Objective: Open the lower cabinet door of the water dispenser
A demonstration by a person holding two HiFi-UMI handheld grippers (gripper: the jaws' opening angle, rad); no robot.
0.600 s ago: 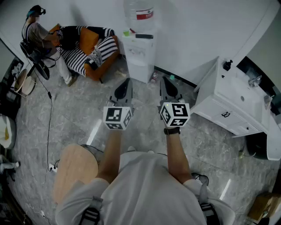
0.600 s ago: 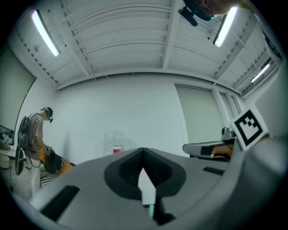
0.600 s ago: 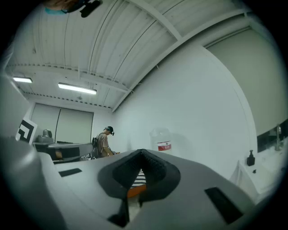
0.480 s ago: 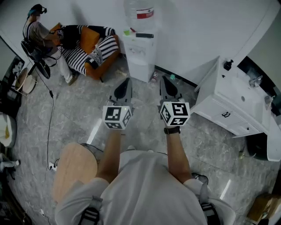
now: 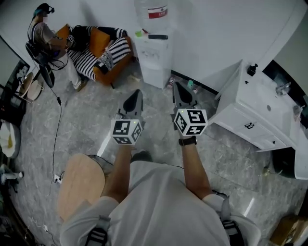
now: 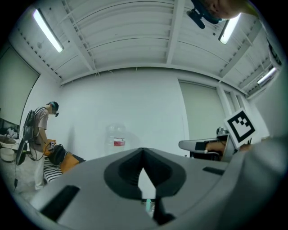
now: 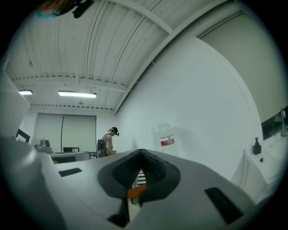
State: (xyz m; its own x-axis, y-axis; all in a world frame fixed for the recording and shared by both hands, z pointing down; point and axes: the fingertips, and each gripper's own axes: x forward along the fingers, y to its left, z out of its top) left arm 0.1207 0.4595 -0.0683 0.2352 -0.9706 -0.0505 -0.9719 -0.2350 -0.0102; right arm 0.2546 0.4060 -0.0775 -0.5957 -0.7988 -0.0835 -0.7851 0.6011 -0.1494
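While both claws are held level above the grey marbled floor (image 5: 82, 120), the white water dispenser (image 5: 153, 60) is seen standing against the white wall (image 5: 211, 33), ahead of the claws and well apart from them. It is topped by a clear bottle (image 5: 155, 12) with a red label. Its lower cabinet door (image 5: 155, 77) is shown closed and untouched. The grey left claw (image 5: 136, 92) is shown with its jaws brought together and nothing between them. The grey right claw (image 5: 178, 86), just beside it, is likewise closed on nothing. A marker cube is carried behind each claw.

An orange armchair (image 5: 98, 45) draped in black-and-white stripes is placed to the left of the dispenser, and a standing person (image 5: 41, 33) is seen beside it. A white sink cabinet (image 5: 250, 120) is set to the right of the dispenser. A round wooden stool (image 5: 82, 185) is seen near the operator's left arm.
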